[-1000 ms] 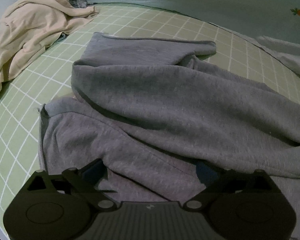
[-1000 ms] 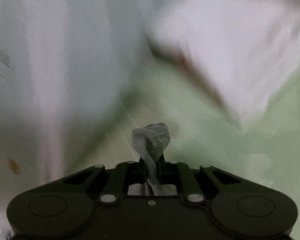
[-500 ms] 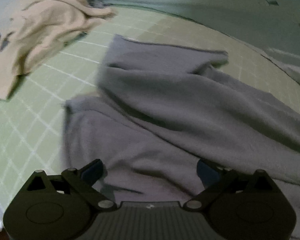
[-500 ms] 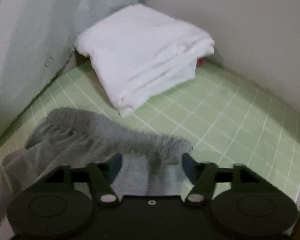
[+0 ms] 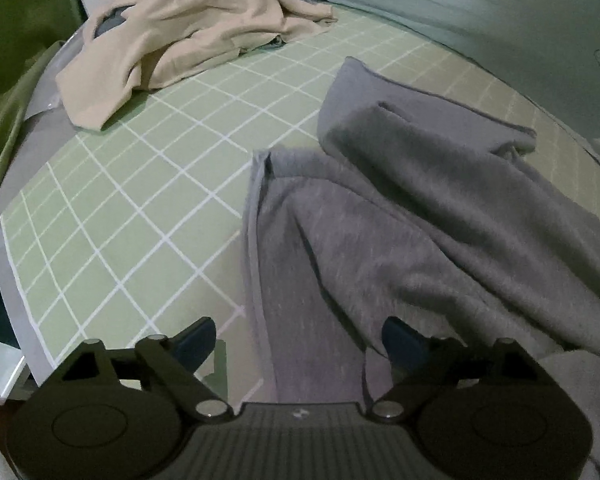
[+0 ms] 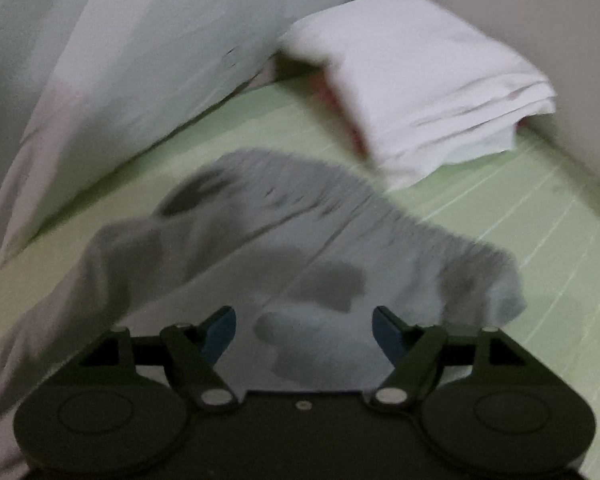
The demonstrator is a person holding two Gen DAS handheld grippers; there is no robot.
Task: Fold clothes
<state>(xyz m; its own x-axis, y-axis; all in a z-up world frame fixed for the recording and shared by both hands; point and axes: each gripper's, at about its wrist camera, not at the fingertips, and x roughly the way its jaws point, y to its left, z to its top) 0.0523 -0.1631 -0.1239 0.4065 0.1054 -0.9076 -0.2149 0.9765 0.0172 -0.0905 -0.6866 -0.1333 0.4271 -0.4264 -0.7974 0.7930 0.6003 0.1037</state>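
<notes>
We've got the grey sweatshirt [image 5: 440, 216] spread across the green checked bed sheet [image 5: 140, 208], one part laid back over the body so a doubled layer runs diagonally toward the far side, and a long straight edge facing us on its left; that overlap reads to us as a fold partway made, though it could just as well be a loose heap awaiting smoothing. Our left tongs [image 5: 300, 340] hang right over that near edge with the blue pads spread wide and nothing between them, placed, we judge, to pinch the hem. Over on the other side, our right tongs [image 6: 304, 330] are parted too, empty, hovering above a grey cuff or sleeve end [image 6: 340, 248] that lies flat on the sheet; the picture is smeared, so we can't say just which part of the garment it is. Moving outward: a beige garment [image 5: 188, 28] sits crumpled at the far left corner, well apart from the grey one. A folded white stack [image 6: 428, 100] rests near the wall, close beside the grey cloth, and a pale quilt [image 6: 120, 60] banks up along the far side. Those two hem in the right end, so any swing of the sleeve has little spare room there.
</notes>
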